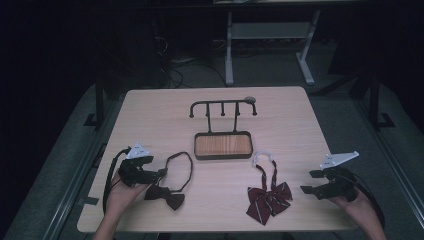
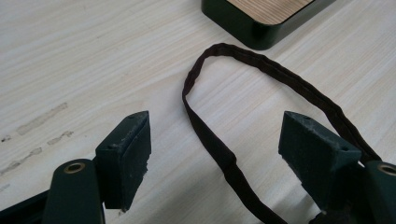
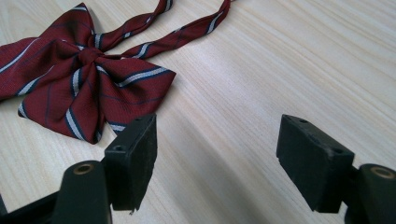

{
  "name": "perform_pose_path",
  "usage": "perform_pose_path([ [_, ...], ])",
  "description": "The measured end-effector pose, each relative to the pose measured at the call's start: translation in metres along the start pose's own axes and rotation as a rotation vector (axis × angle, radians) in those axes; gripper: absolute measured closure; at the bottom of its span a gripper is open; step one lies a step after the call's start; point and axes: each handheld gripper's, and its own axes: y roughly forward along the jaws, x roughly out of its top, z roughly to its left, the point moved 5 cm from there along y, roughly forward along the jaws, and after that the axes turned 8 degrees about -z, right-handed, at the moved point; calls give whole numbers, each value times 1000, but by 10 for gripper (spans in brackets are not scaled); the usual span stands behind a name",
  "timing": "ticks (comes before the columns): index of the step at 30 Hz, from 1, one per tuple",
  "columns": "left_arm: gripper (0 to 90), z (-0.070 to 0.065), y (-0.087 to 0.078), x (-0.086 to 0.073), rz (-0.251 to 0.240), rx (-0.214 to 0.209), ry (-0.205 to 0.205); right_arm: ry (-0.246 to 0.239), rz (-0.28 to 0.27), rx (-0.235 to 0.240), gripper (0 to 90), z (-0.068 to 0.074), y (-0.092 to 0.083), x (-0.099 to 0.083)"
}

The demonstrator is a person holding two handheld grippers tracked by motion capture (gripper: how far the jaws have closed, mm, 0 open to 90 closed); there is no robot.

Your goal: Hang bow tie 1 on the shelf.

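Straps look like best grab spot, both bow ties soft, floppy, light. Left gripper [image 2: 215, 154] jaws wide astride dark bow tie [image 1: 165, 195] strap; right gripper [image 3: 217, 158] wide, empty, near striped bow tie [image 3: 84, 79].

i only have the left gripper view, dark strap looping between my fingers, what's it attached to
Observer: A plain dark bow tie, lying beside the left gripper.
Operator: anything else on the table
Observer: A striped red bow tie lies near the right gripper, whose fingers stand apart with bare table between them.
Operator: that wood-topped box corner ahead, what is it
Observer: The tray base of a small hook rack at the table's middle; nothing hangs on its hooks.
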Motion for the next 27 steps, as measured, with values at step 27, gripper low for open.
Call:
perform_pose_path([
  [27, 258, -2, -5, 1, -12, 12, -1, -49, 18, 55, 210, 20, -6, 30],
])
